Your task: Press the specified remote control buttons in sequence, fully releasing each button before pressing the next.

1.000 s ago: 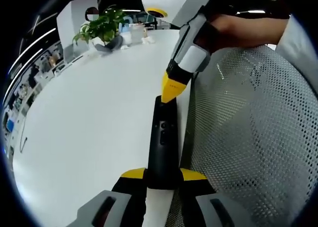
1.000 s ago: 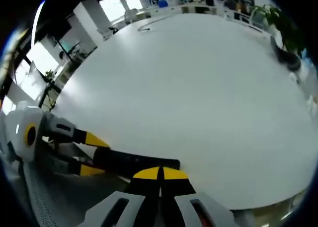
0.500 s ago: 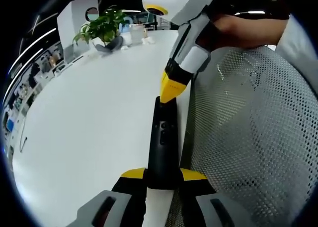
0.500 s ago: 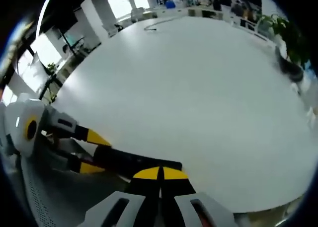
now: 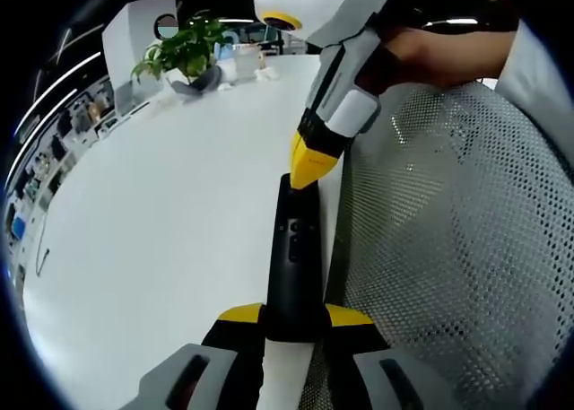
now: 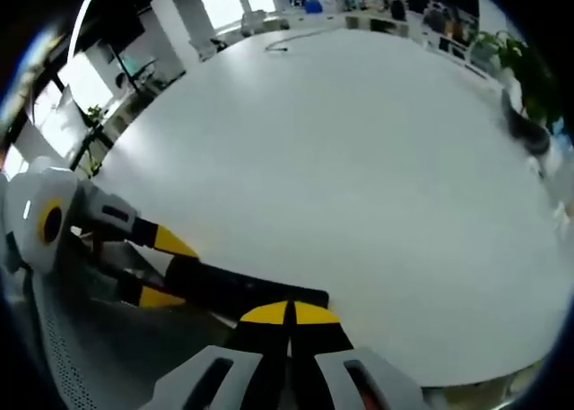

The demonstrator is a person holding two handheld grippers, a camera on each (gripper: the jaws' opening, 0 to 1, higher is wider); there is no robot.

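The left gripper (image 5: 293, 318) clamps the black remote control (image 5: 294, 257) at the white table (image 5: 152, 248) edge. The right gripper (image 5: 309, 170), jaws closed and empty, touches its far end (buttons sit nearer), so it may slip off.

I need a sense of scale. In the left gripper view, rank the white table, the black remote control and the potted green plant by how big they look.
1. White table: by far the largest.
2. Black remote control: long, slim, close to the camera, clamped in the left gripper.
3. Potted green plant: smallest, but farthest away, so second and third are unsure.
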